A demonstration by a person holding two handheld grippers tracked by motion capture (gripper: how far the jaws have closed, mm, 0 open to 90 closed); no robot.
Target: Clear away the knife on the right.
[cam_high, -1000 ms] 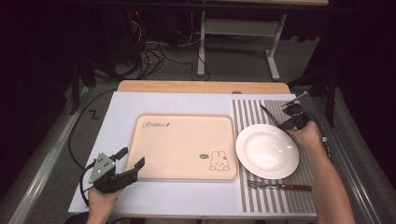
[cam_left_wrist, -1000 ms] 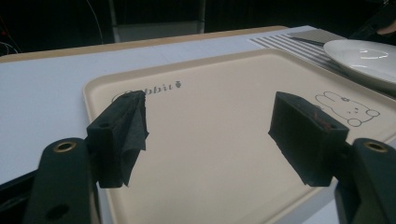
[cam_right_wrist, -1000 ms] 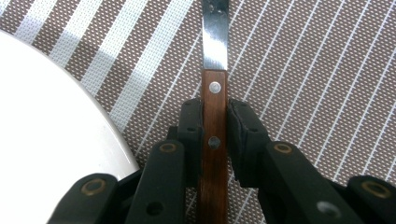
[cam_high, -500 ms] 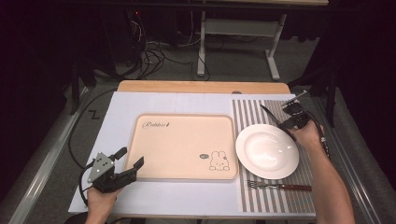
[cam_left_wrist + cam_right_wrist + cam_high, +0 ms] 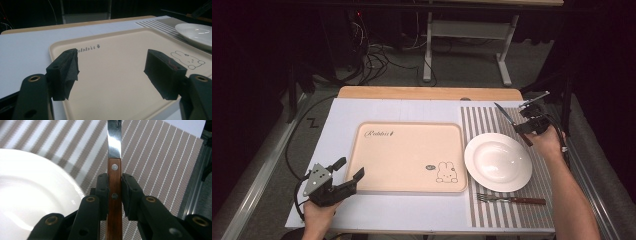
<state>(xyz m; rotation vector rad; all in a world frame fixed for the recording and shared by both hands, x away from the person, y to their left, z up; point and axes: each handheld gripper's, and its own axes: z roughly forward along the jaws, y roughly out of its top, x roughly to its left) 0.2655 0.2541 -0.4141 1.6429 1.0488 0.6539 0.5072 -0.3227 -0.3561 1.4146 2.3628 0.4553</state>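
Step in hand, by my read: table setting, knife being carried to its spot.

Near, lower left of the high view: left gripper (image 5: 346, 172) sits idle at the tray's corner, jaws wide apart w/ nothing between; its own view looks across the beige tray (image 5: 120, 82), smooth matte plastic, rounded rim, rabbit print.

Lower right: fork (image 5: 511, 199), wood handle, lies on the striped placemat (image 5: 477, 125) (woven, grey/white) just below the white plate (image 5: 498, 161), round, glossy, shallow well.

Farther, right-centre: right gripper (image 5: 115, 188) jaws clamped on the knife (image 5: 114, 167) by its riveted wood handle, steel blade pointing away, held off the surface above the mat, right of the plate.

Next prob: lower the knife flat beside the plate's right edge, then release.
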